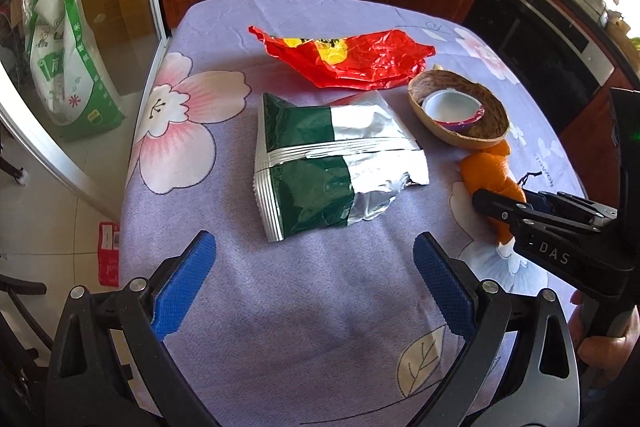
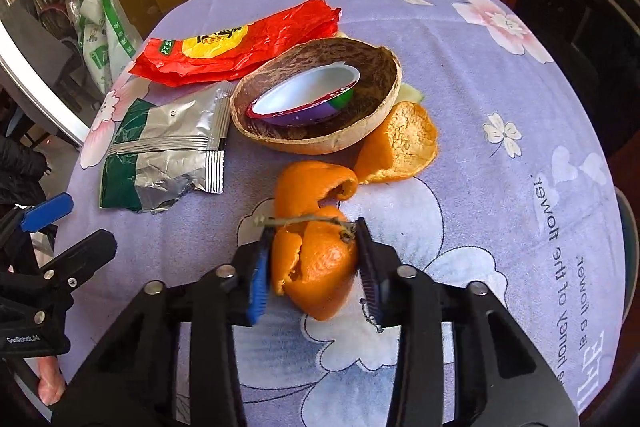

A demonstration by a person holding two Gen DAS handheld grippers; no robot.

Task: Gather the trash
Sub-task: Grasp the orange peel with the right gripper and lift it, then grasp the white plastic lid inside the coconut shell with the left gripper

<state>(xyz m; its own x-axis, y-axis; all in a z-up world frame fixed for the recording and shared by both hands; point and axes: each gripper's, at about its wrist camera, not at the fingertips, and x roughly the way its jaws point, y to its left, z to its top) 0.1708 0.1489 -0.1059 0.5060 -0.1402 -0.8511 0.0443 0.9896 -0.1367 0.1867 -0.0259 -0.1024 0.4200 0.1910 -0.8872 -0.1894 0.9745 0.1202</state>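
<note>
Right wrist view: lilac floral surface carries a red wrapper, a green-and-silver packet and a brown shell bowl — then orange peel, pinched between the right gripper fingers. Left gripper fingers spread wide, holding nothing.

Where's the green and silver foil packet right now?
The green and silver foil packet lies mid-table in the left wrist view, ahead of the open left hand-held gripper, between the red wrapper behind it and the coconut shell to its right.
</note>
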